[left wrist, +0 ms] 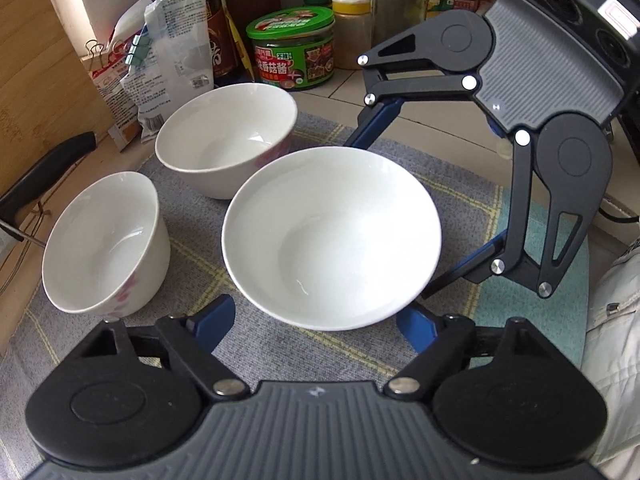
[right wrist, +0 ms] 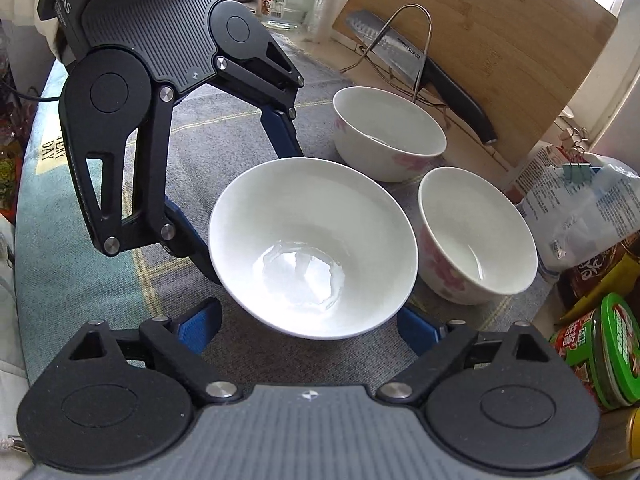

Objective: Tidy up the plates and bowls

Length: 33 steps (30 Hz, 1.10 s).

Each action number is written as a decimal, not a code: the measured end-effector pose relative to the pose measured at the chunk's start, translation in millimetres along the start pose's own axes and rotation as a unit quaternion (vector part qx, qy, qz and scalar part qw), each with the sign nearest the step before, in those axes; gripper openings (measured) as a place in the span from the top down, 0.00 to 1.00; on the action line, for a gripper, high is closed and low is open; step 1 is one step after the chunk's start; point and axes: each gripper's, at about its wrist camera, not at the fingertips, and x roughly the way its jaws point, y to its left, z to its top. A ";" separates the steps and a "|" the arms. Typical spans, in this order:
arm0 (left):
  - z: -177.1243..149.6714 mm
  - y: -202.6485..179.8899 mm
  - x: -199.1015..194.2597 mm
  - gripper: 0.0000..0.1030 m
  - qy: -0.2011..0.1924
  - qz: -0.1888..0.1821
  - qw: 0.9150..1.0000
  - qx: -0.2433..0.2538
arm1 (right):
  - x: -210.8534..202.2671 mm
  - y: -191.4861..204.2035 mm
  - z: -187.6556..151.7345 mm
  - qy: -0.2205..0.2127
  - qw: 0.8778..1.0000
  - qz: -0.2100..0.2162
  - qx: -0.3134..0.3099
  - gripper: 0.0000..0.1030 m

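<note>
A wide plain white bowl (left wrist: 332, 236) (right wrist: 312, 248) stands on a grey checked cloth (left wrist: 460, 200), and both grippers straddle it from opposite sides. My left gripper (left wrist: 316, 310) has its blue fingers (left wrist: 216, 320) low beside the bowl's wall, with a thin strip of cloth showing at the left finger. My right gripper (right wrist: 310, 312) sits the same way, with a gap at its left finger. Both are open around the bowl. Two smaller white bowls with pink flowers (left wrist: 106, 240) (left wrist: 224, 136) stand upright behind it, also seen in the right wrist view (right wrist: 388, 128) (right wrist: 476, 232).
A green-lidded jar (left wrist: 292, 48), bottles and clipped bags (left wrist: 168, 48) crowd the cloth's far edge. A wooden cutting board (right wrist: 480, 40) and a knife in a wire rack (right wrist: 440, 80) stand beside the flowered bowls. A white sleeve (left wrist: 616, 320) is at the right.
</note>
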 end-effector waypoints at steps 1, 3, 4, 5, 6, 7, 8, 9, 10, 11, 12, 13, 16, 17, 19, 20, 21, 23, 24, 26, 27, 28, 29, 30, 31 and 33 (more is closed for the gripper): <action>0.8 -0.3 0.1 0.16 0.001 0.000 1.000 0.005 | -0.3 -0.8 -0.3 -0.001 1.000 0.003 -0.003 0.07; 2.0 -0.9 0.2 0.16 0.005 0.000 1.000 0.012 | -0.7 -2.9 -0.4 -0.003 1.000 0.012 -0.011 0.10; 2.7 -0.7 0.5 0.16 0.005 -0.002 1.000 0.016 | -0.9 -3.5 -0.6 -0.005 1.000 0.014 -0.015 0.11; 3.0 -0.5 0.3 0.16 0.004 -0.004 1.000 0.019 | -0.7 -3.8 -0.3 -0.005 1.000 0.013 -0.018 0.11; 3.4 -0.2 0.2 0.16 0.003 -0.007 1.000 0.021 | -0.1 -4.2 0.3 -0.004 1.000 0.012 -0.020 0.12; 3.4 -0.2 -0.5 0.17 0.000 -0.010 1.000 0.024 | -0.1 -4.7 0.9 -0.005 1.000 0.011 -0.021 0.13; 3.6 -0.2 -1.0 0.18 -0.002 -0.012 1.000 0.028 | -0.4 -5.2 1.7 -0.006 1.000 0.012 -0.020 0.13; 4.0 -0.2 -0.9 0.19 -0.001 -0.014 0.999 0.033 | 0.1 -6.3 3.0 -0.006 1.000 0.013 -0.019 0.14; 4.0 -0.6 -1.1 0.20 -0.003 -0.015 0.999 0.038 | 0.6 -6.4 4.0 -0.005 1.000 0.013 -0.020 0.14; 3.8 -1.1 -1.3 0.20 -0.004 -0.014 0.999 0.042 | 0.8 -6.4 4.6 -0.003 1.000 0.012 -0.022 0.14; 3.2 -0.8 -1.4 0.20 -0.005 -0.015 0.999 0.043 | 0.9 -6.3 5.2 -0.002 1.000 0.012 -0.020 0.14; 2.4 0.5 -1.5 0.20 -0.008 -0.017 0.999 0.041 | 0.8 -5.7 5.9 -0.001 1.000 0.010 -0.018 0.14; 0.3 1.7 -2.8 0.21 -0.011 -0.019 0.999 0.045 | 0.4 -1.8 8.9 0.004 1.000 0.003 -0.015 0.14; -0.2 1.7 -3.6 0.21 -0.011 -0.018 0.999 0.047 | -0.3 0.2 10.2 0.006 1.000 0.001 -0.015 0.14; -2.1 1.7 -6.8 0.21 -0.013 -0.019 0.998 0.050 | -2.3 3.8 13.8 0.008 1.000 -0.003 -0.017 0.14; -2.8 2.1 -9.0 0.21 -0.014 -0.020 0.999 0.048 | -3.8 5.0 15.6 0.008 1.000 -0.003 -0.018 0.14; -3.4 2.4 -11.6 0.21 -0.015 -0.021 0.999 0.047 | -5.4 6.3 17.6 0.008 1.000 -0.004 -0.019 0.14; -5.2 1.2 -19.0 0.21 -0.017 -0.017 0.999 0.048 | -9.3 10.2 22.7 0.009 1.000 -0.005 -0.021 0.14; -5.9 0.7 -22.4 0.21 -0.018 -0.015 0.999 0.048 | -11.1 12.1 24.7 0.008 1.000 -0.006 -0.022 0.14; -8.6 -0.4 -30.5 0.21 -0.016 -0.012 0.999 0.044 | -14.6 17.2 30.0 0.007 1.000 -0.005 -0.026 0.14; -10.3 -0.7 -33.7 0.21 -0.016 -0.011 0.999 0.042 | -16.0 19.5 32.1 0.007 1.000 -0.003 -0.027 0.14; -12.8 -1.1 -37.4 0.21 -0.016 -0.010 0.999 0.040 | -17.4 24.5 35.0 0.006 1.000 -0.002 -0.031 0.14; -15.3 -1.3 -40.8 0.21 -0.015 -0.008 0.999 0.037 | -18.1 27.9 37.5 0.006 0.999 -0.001 -0.034 0.14; -17.9 -1.7 -44.4 0.21 -0.013 -0.006 0.999 0.034 | -18.6 31.3 40.0 0.006 0.999 0.000 -0.036 0.14; -20.4 -1.8 -47.6 0.21 -0.012 -0.005 0.999 0.031 | -18.8 35.7 43.4 0.006 0.999 0.001 -0.040 0.14; -26.5 -1.9 -53.6 0.21 -0.010 -0.001 1.000 0.023 | -18.0 42.3 49.9 0.007 0.999 0.003 -0.047 0.14</action>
